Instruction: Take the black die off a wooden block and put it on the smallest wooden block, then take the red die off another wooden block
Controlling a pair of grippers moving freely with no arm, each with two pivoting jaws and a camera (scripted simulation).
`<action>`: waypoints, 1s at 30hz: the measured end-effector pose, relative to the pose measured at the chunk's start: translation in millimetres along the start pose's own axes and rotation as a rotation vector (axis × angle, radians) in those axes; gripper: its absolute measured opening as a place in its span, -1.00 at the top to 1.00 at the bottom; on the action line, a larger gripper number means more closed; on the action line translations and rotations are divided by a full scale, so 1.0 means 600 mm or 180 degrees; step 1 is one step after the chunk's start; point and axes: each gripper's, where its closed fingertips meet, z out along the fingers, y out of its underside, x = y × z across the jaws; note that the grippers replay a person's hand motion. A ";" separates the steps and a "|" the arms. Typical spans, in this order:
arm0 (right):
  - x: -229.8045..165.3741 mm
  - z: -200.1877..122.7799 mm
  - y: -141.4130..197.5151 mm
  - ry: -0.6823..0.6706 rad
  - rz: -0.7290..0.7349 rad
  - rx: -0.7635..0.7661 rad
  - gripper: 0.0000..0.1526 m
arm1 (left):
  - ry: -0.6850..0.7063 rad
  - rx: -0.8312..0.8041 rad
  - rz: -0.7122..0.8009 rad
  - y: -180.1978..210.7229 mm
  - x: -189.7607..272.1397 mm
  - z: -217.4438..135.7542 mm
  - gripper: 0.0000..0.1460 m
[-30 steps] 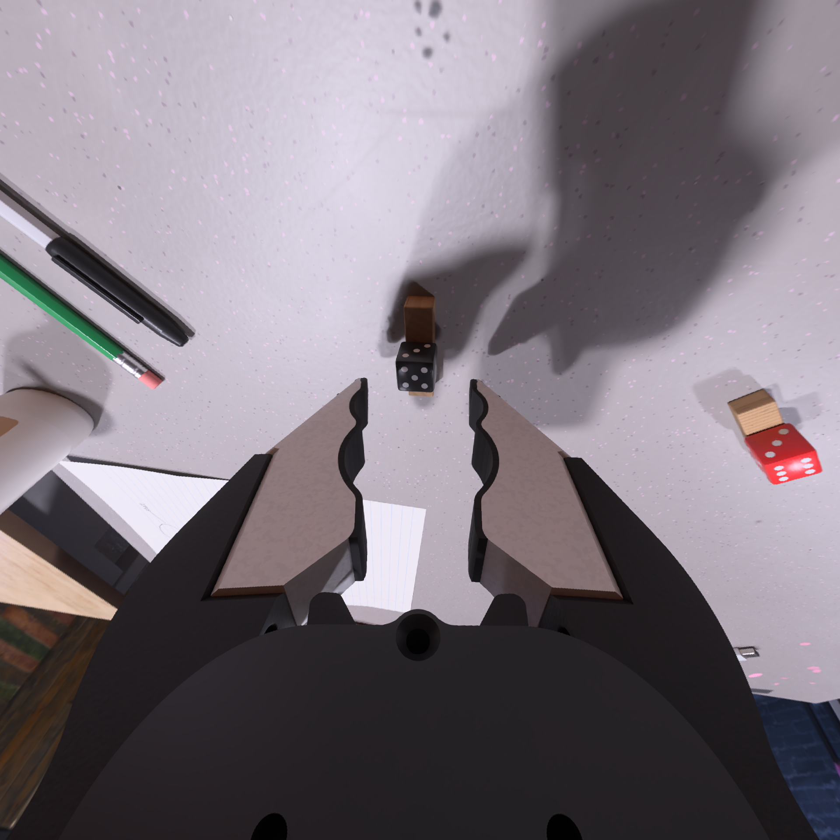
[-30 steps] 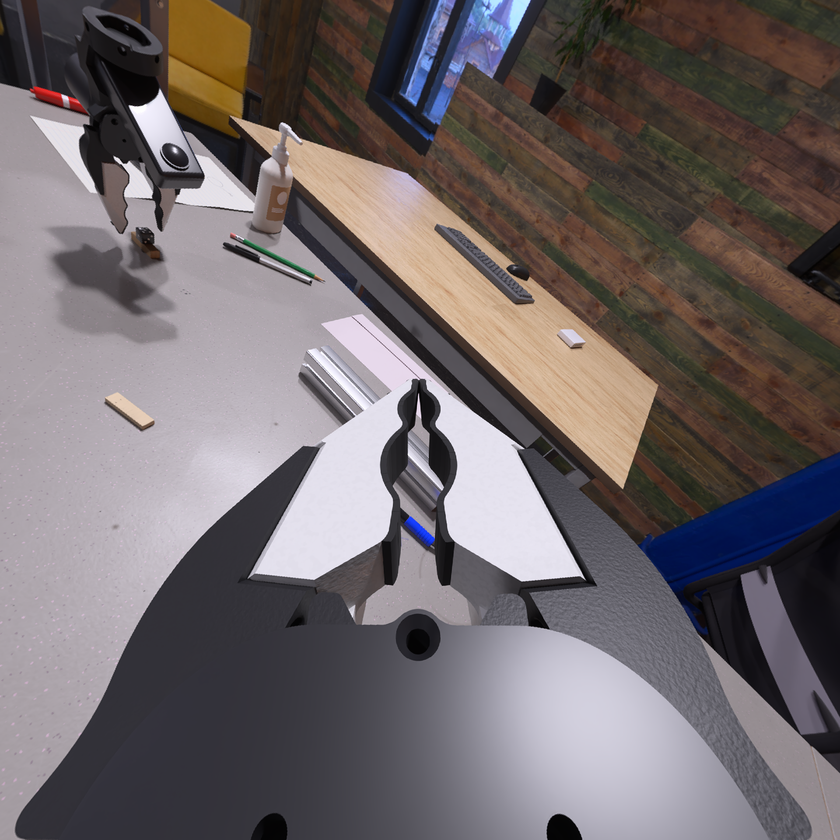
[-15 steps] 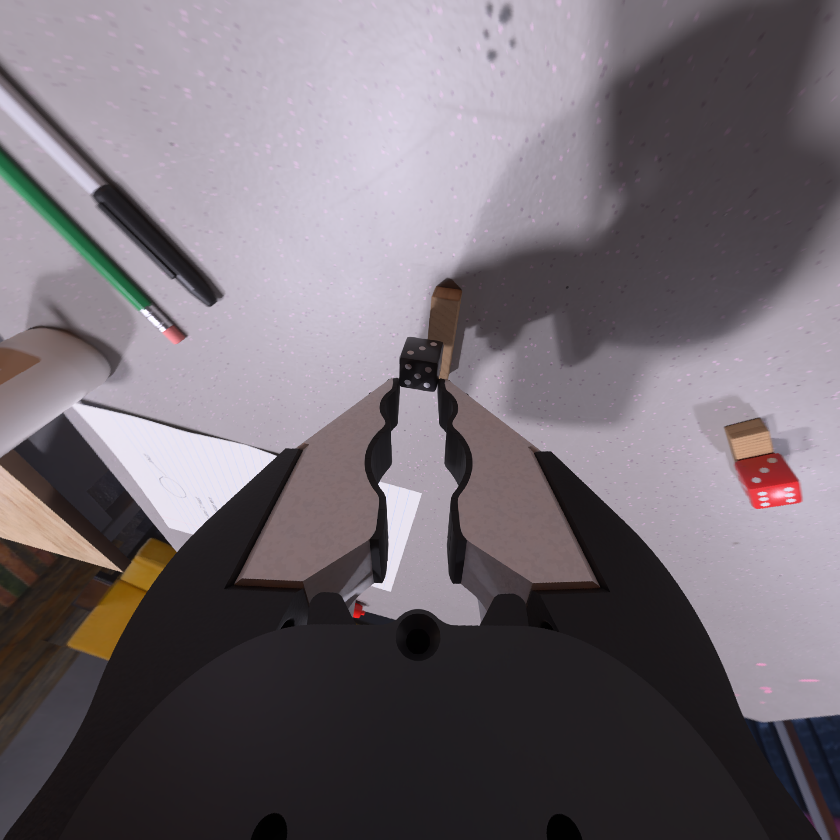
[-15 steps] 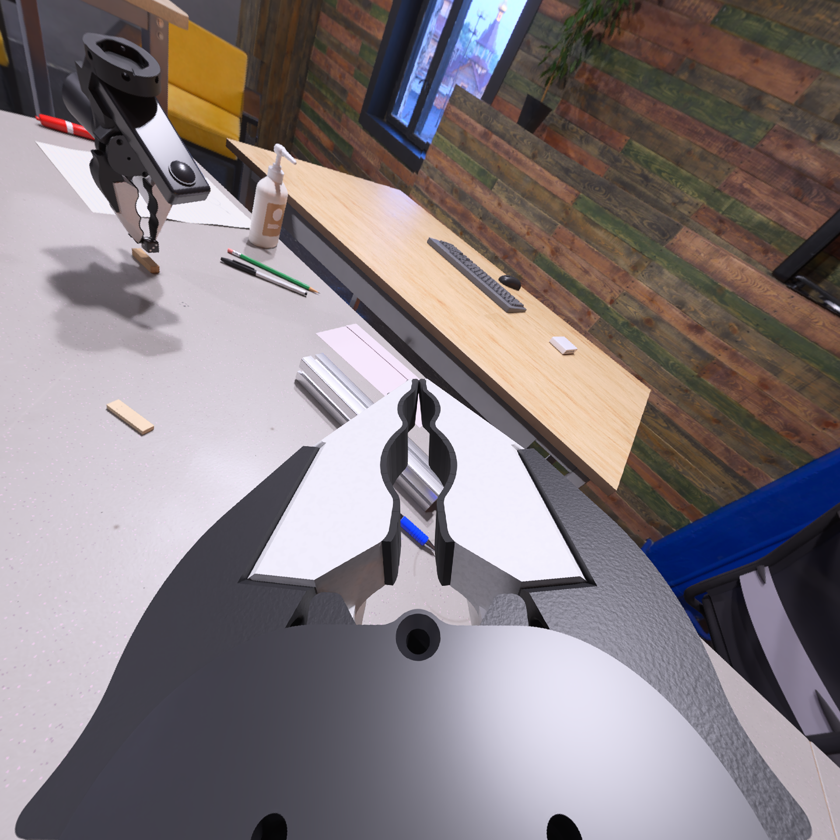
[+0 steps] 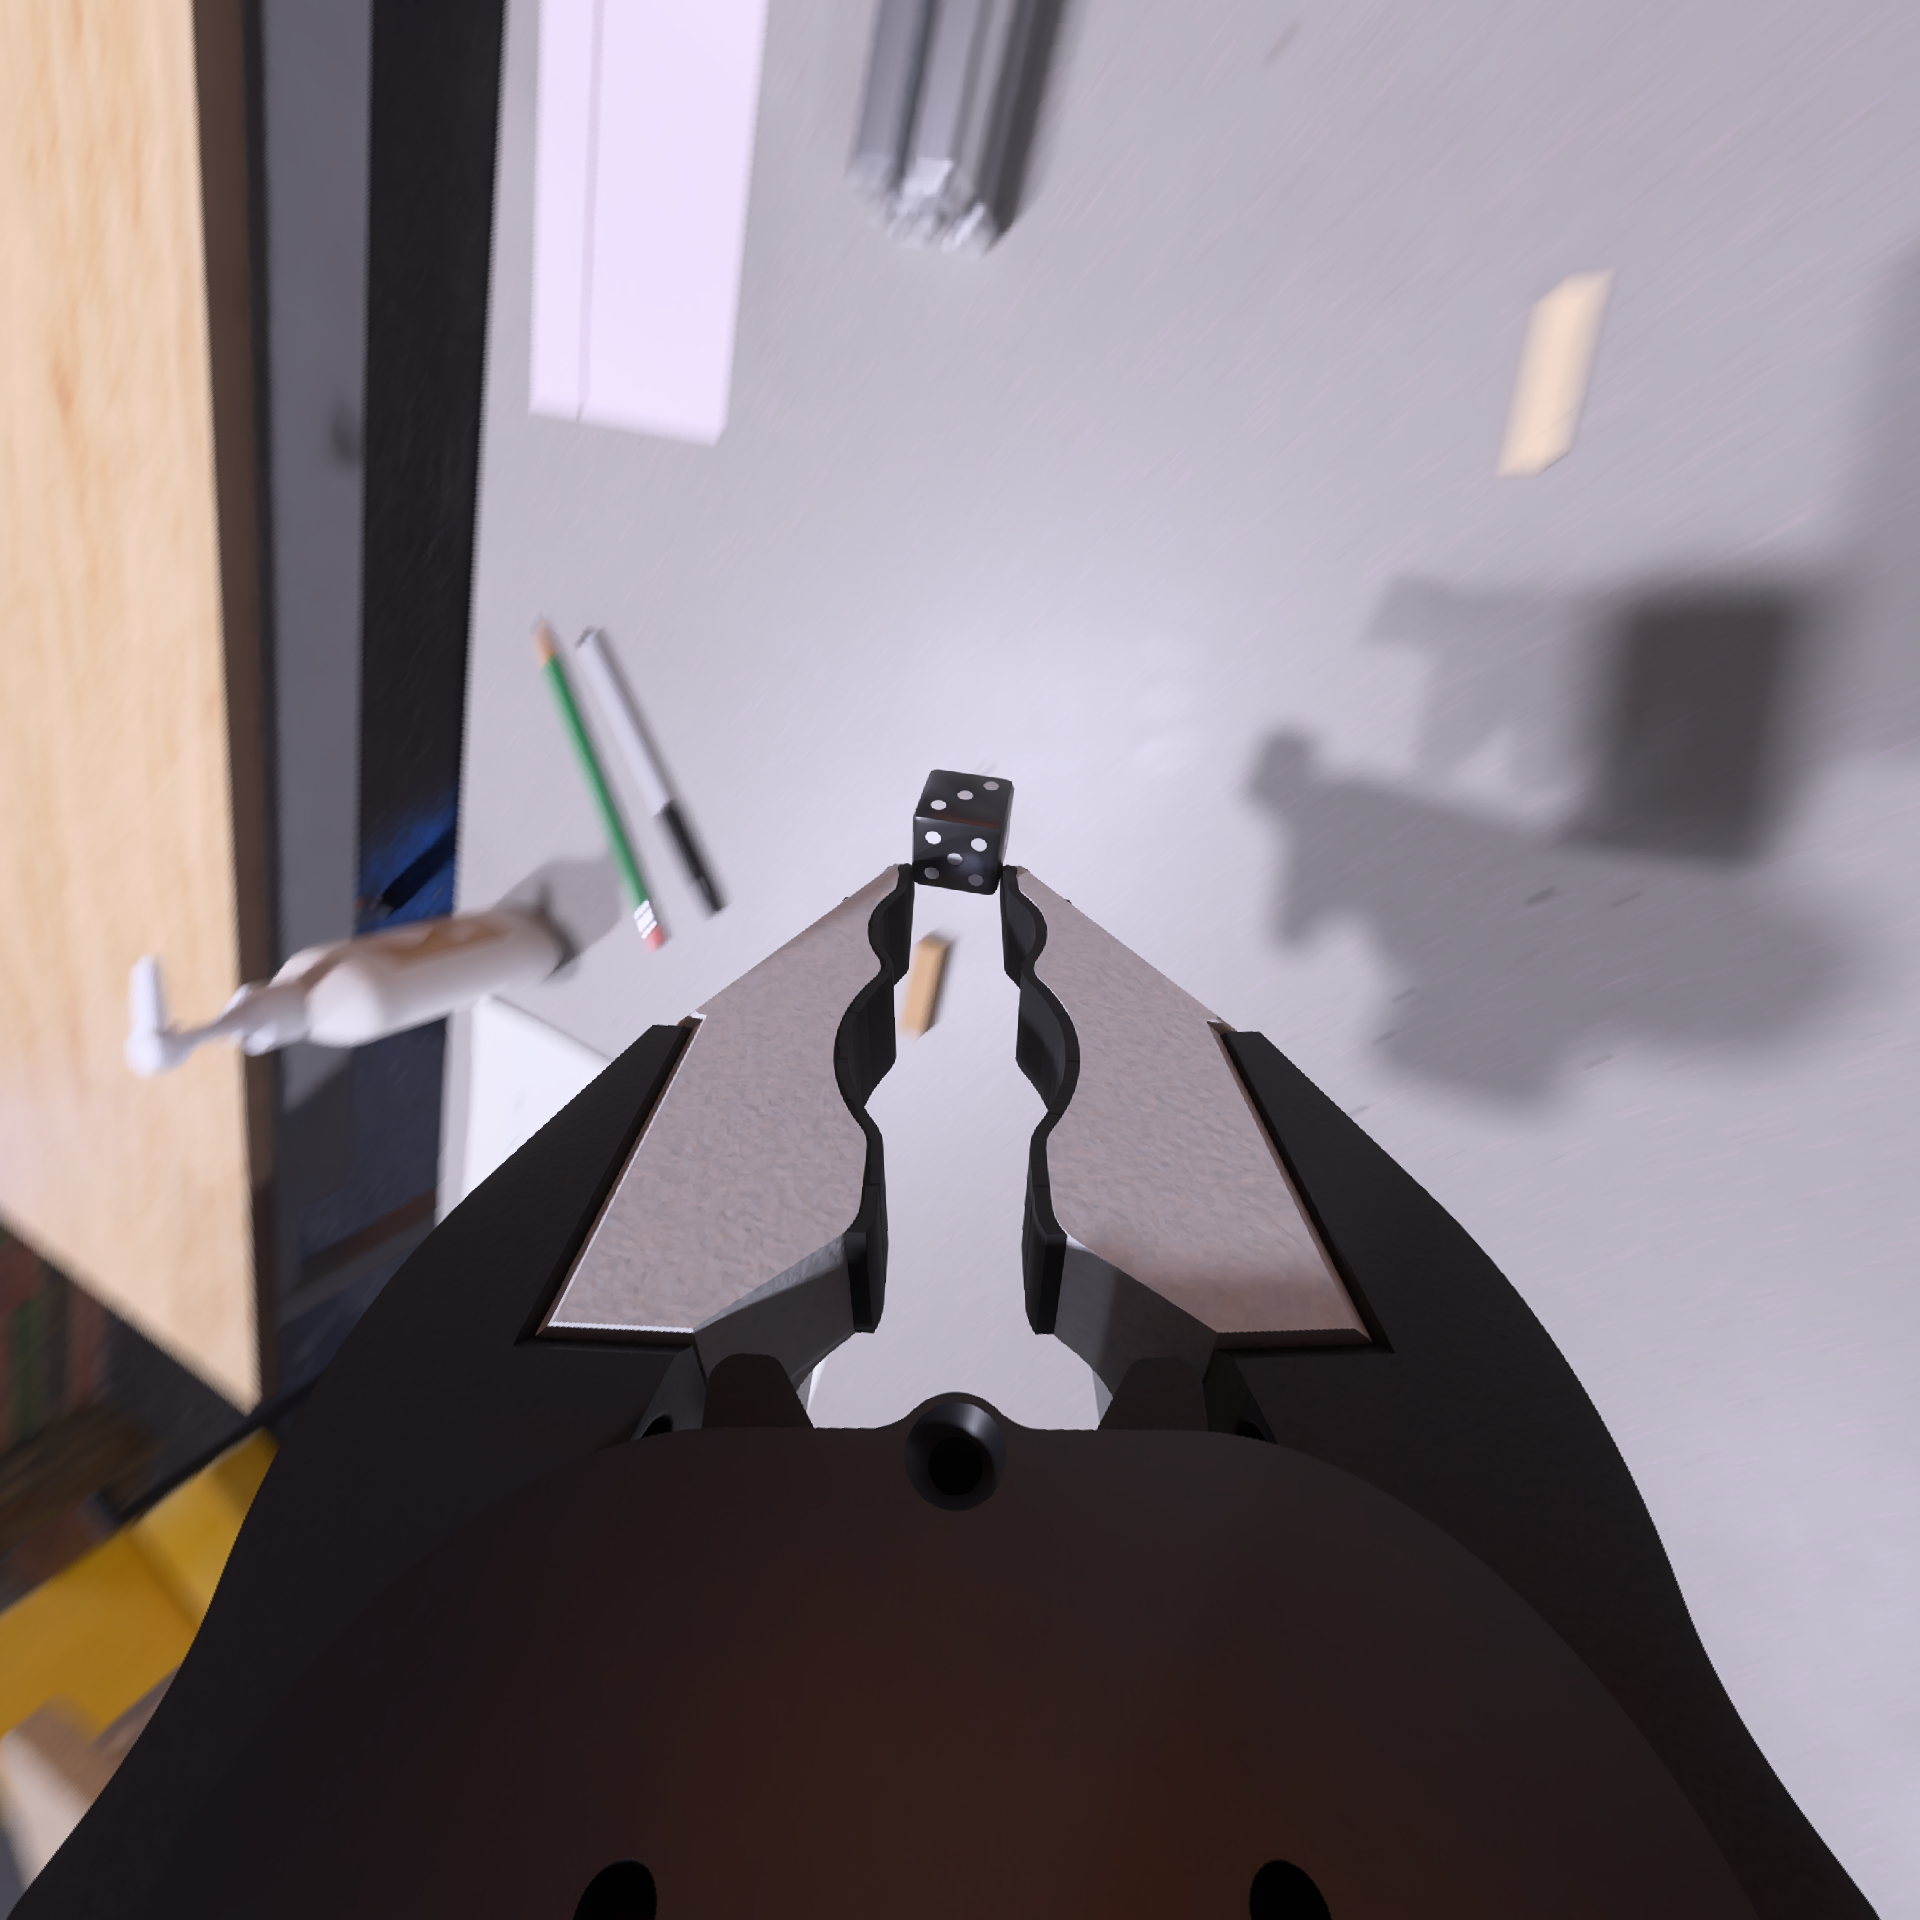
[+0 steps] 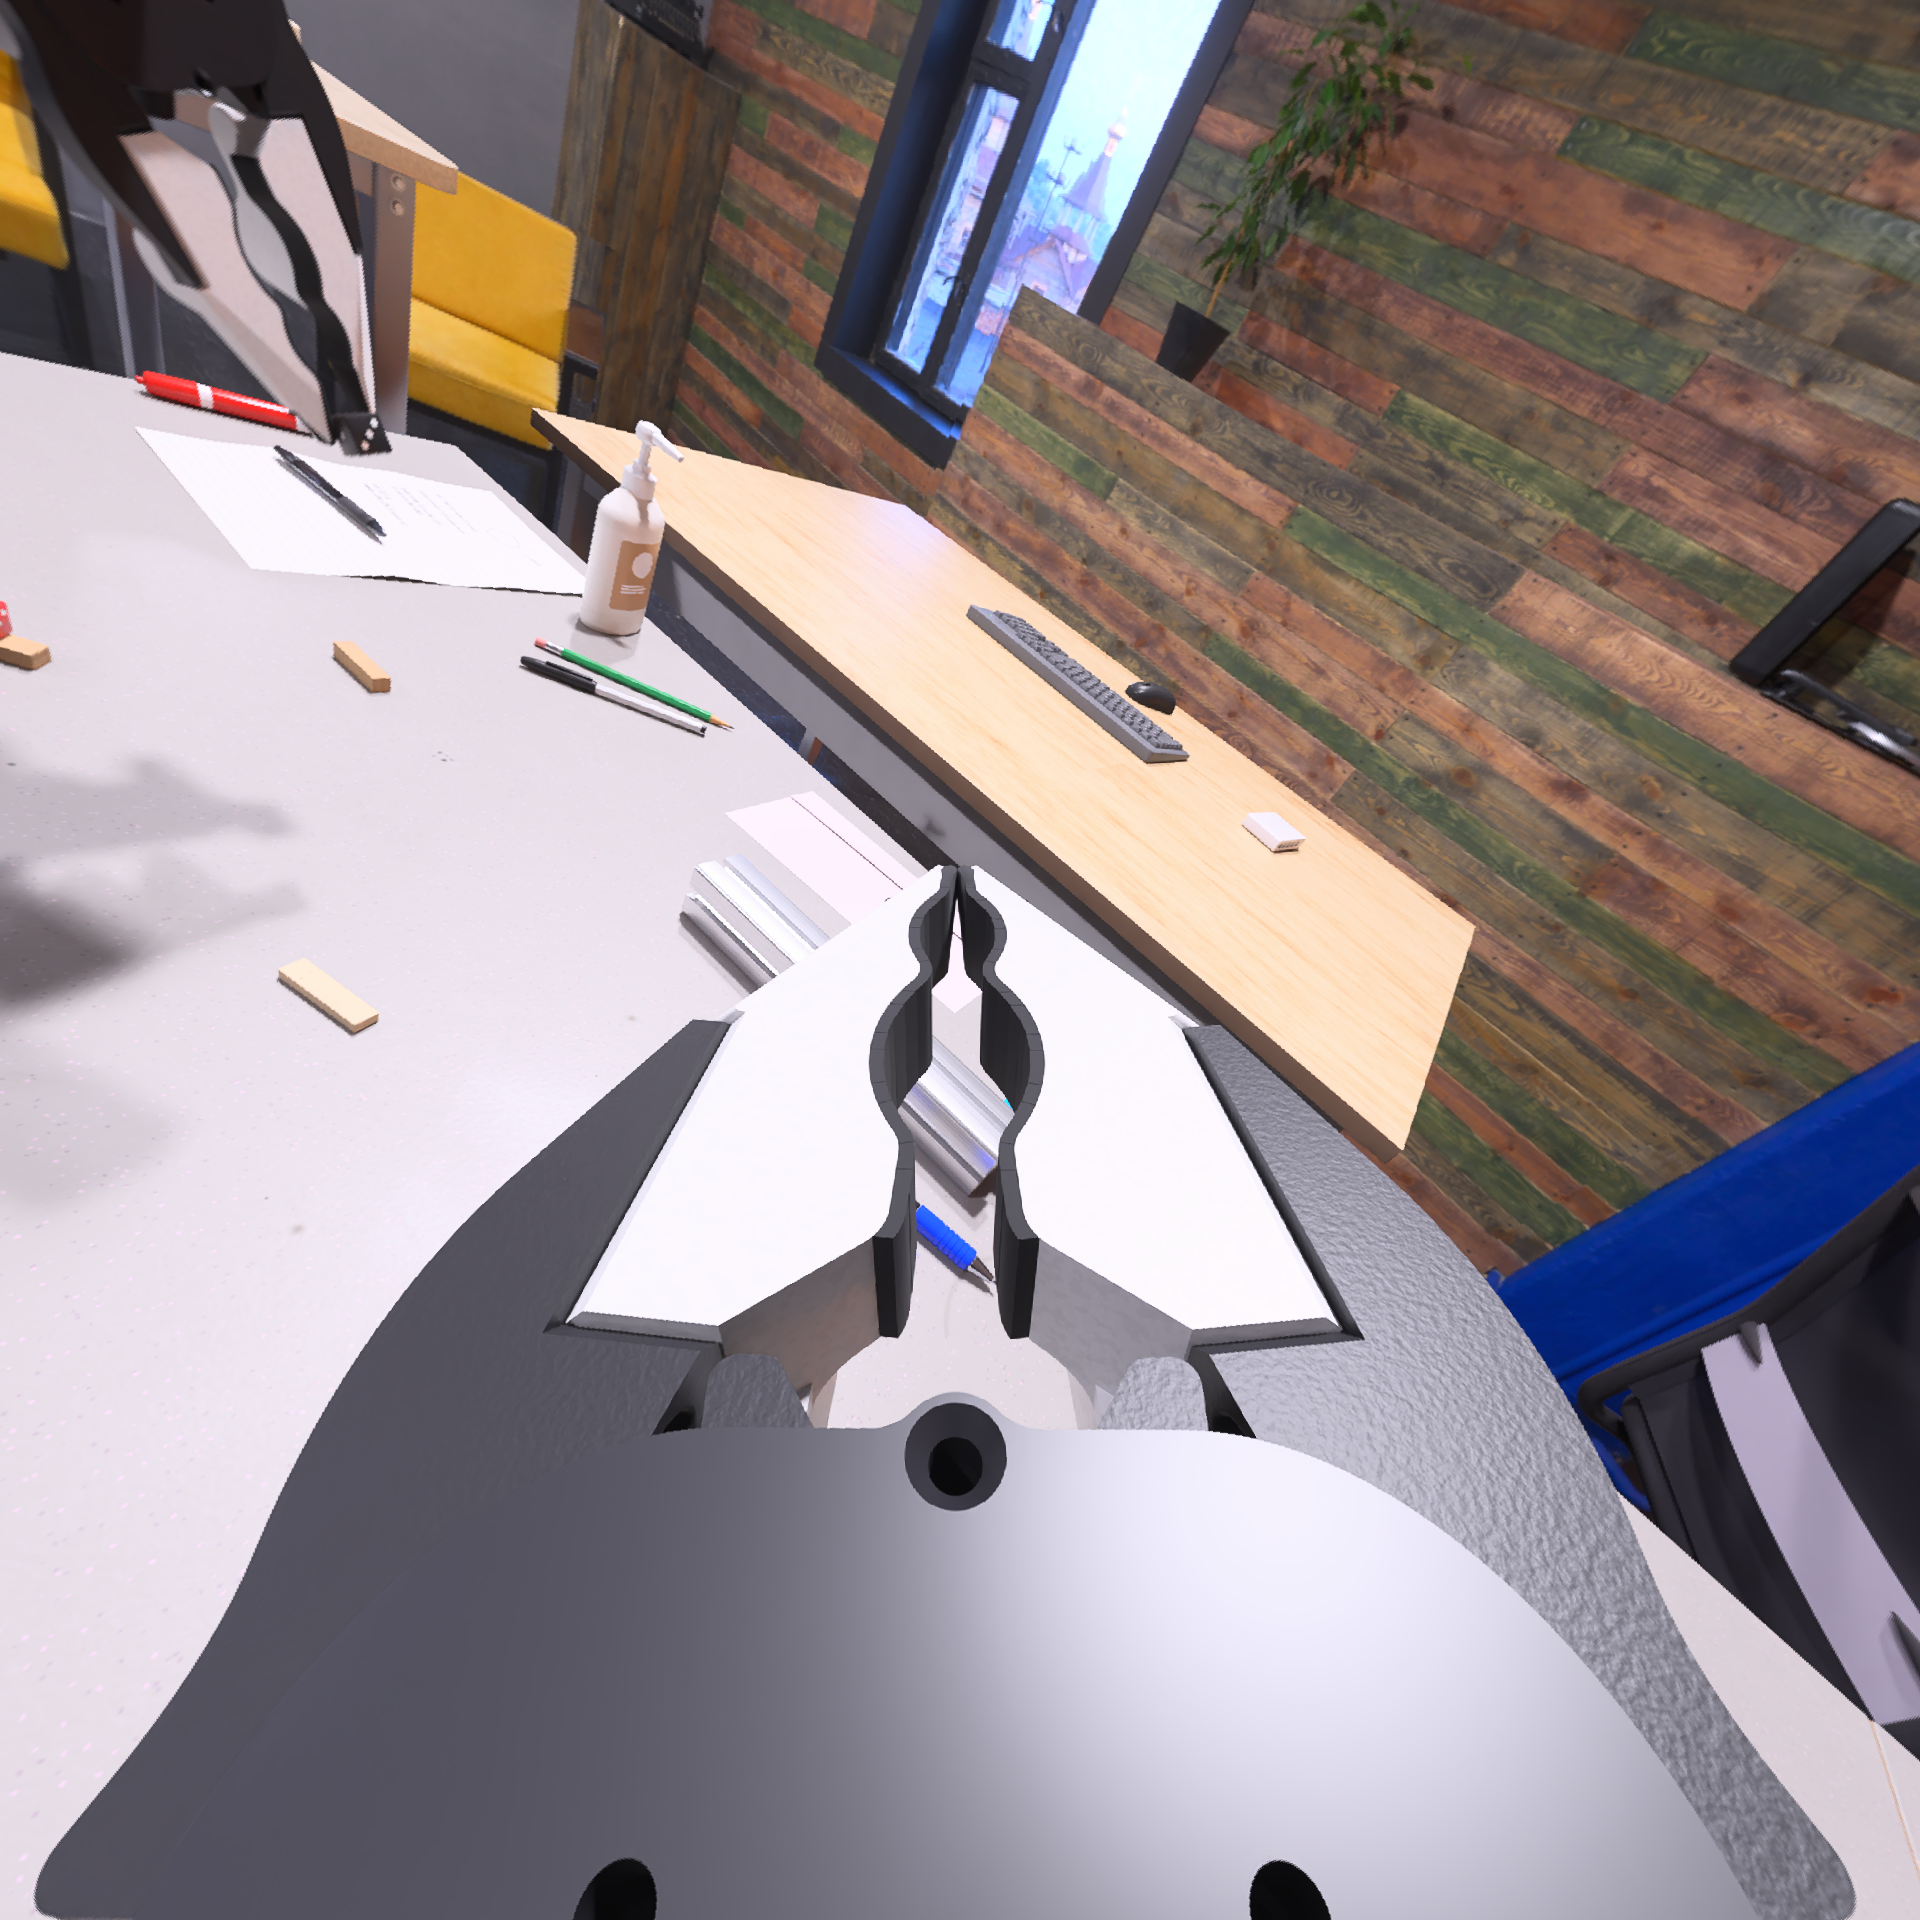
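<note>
Around the flat wooden block the grey table lies bare; beyond it stand a metal bar, pencil and bottle.

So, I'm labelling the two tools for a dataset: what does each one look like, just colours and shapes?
The left tool has a glossy black rounded body and two tapering fingers faced with matte brownish-grey plates, with wavy black inner pads. The right tool has the same shape but a textured grey body, white finger plates and dark grey wavy pads. Each has a round hole at the finger base. No cables or markings show.
</note>
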 end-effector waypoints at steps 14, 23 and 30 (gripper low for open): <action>-0.012 -0.018 0.007 -0.0126 0.0001 -0.0133 1.00 | 0.0772 -0.0323 -0.0248 -0.129 0.255 0.202 0.78; -0.012 -0.024 0.004 -0.0237 0.0082 -0.0046 1.00 | 0.0886 -0.0649 -0.0260 -0.128 0.284 0.239 0.78; -0.015 -0.027 0.007 -0.0287 0.0103 -0.0081 1.00 | 0.0883 -0.0764 -0.0136 -0.126 0.295 0.257 0.78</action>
